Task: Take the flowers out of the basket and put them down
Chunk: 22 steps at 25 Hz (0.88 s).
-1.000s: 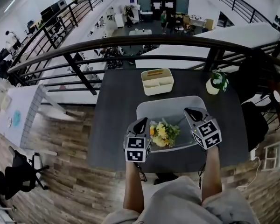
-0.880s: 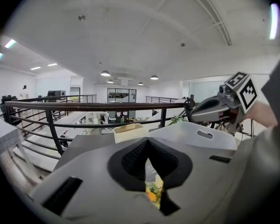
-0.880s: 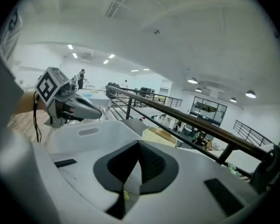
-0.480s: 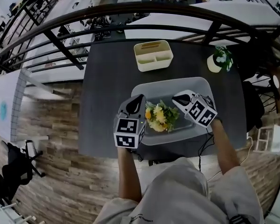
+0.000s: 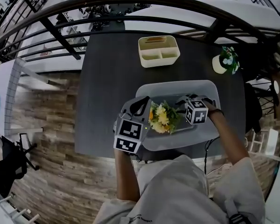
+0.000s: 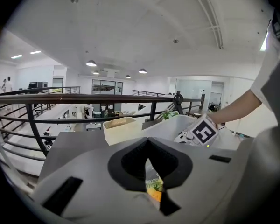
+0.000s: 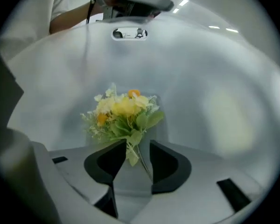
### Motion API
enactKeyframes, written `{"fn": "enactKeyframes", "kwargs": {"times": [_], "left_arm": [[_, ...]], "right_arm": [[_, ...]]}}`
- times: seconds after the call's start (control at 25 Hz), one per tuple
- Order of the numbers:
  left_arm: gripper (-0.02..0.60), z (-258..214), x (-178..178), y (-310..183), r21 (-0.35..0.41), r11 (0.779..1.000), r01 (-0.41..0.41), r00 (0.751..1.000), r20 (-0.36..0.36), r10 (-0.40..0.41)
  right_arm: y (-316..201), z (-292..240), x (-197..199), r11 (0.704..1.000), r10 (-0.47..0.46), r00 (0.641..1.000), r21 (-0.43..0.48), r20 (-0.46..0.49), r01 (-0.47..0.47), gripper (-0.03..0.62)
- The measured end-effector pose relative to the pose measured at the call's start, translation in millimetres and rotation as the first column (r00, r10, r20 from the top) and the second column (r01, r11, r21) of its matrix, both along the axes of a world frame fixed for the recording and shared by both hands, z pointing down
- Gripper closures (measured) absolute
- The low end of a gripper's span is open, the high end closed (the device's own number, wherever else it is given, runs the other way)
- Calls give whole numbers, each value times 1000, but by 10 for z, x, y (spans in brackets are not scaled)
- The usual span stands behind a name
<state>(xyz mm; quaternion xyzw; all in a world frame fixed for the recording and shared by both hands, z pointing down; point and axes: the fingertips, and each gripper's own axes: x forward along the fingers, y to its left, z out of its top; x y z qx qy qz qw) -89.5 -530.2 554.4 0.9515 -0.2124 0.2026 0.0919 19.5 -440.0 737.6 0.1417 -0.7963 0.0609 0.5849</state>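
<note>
Right gripper (image 7: 133,146) half open around the flowers (image 7: 123,113)
Its jaws have just been opening, with the stems ungripped between them; the left gripper (image 6: 148,143) has its jaws together, holding nothing. The flowers lie in the grey basket (image 5: 177,85).

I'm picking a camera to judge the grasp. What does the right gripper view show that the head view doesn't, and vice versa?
Only the right gripper view: the right gripper has its jaws apart, having just been opening, with the thin stem of the flowers between them, not pinched. Only the head view: the dark table, the cream box, the potted plant and the left gripper beside the flowers. Both: the flowers lying in the pale basket.
</note>
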Motion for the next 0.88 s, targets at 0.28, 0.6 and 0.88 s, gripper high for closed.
{"fn": "enactKeyframes", "kwargs": {"times": [0.28,0.6,0.88], "left_arm": [[557,19,5,-4,8,1000,-22,1000,-15,22],[557,17,-30,-53,-22,1000,8,999,-49,-9],[557,31,-50,-72,9,1000,22,1000,-4,-22]], "right_arm": [[21,543,249,978,-208,960,-45,-187,203,390],[17,734,229,966,-255,940,-12,-226,259,516],[63,439,132,978,-199,963,18,-182,206,536]]}}
